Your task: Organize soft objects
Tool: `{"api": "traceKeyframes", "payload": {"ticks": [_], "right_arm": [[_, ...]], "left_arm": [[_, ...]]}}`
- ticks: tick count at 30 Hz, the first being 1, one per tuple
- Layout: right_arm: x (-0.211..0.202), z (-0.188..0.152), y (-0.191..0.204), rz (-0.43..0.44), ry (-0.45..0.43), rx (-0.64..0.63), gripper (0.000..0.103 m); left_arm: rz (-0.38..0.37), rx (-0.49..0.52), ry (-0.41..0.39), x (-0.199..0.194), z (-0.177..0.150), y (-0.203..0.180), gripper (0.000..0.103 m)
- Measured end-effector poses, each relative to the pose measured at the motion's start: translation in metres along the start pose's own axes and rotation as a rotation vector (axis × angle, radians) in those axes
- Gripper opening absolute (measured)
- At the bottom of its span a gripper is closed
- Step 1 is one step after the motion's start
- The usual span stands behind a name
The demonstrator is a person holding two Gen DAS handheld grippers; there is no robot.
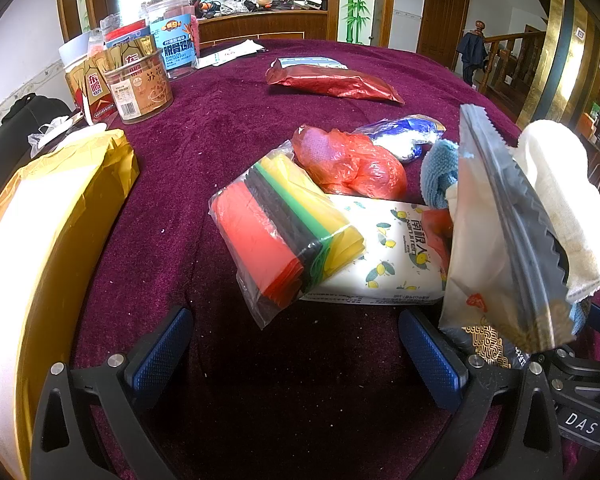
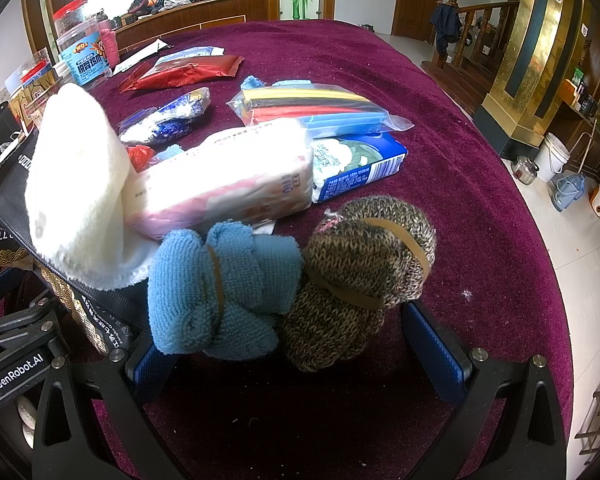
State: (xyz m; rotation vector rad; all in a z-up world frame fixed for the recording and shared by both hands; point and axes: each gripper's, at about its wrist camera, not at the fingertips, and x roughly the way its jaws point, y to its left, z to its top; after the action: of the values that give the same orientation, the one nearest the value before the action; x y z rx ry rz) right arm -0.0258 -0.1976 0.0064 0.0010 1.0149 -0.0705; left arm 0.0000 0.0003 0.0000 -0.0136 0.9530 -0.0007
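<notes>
The blue towel roll [image 2: 220,292] and the brown knit bundle [image 2: 360,276], each cinched with a rubber band, lie side by side on the cloth right between the pads of my right gripper [image 2: 300,356], the blue one toward the left pad, the brown toward the right; their long axes run roughly near to far, along my fingers. My right tongs stand wide apart, grasping nothing, so this hand is the nearer one for either bundle. Just left of them a white cloth [image 2: 80,184] pokes out of a dark zip pouch [image 2: 96,304] standing beside my left gripper [image 1: 296,356], which is also spread and empty. Farther off lie a pink tissue pack [image 2: 228,184] and bagged coloured sheets [image 1: 288,232]. All of it rests on a maroon tablecloth [image 2: 460,160]; beyond are a wooden stair rail and tiled floor.
</notes>
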Motion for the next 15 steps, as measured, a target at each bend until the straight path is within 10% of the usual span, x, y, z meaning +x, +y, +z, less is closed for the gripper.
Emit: {"api": "traceKeyframes", "payload": {"ticks": [15], "right_arm": [[-0.0001,-0.0002,0.0001,0.000,0.000,0.000,0.103]], "left_arm": [[0.003,-0.002,-0.002,0.0000,0.0001,0.0008,0.103]]}}
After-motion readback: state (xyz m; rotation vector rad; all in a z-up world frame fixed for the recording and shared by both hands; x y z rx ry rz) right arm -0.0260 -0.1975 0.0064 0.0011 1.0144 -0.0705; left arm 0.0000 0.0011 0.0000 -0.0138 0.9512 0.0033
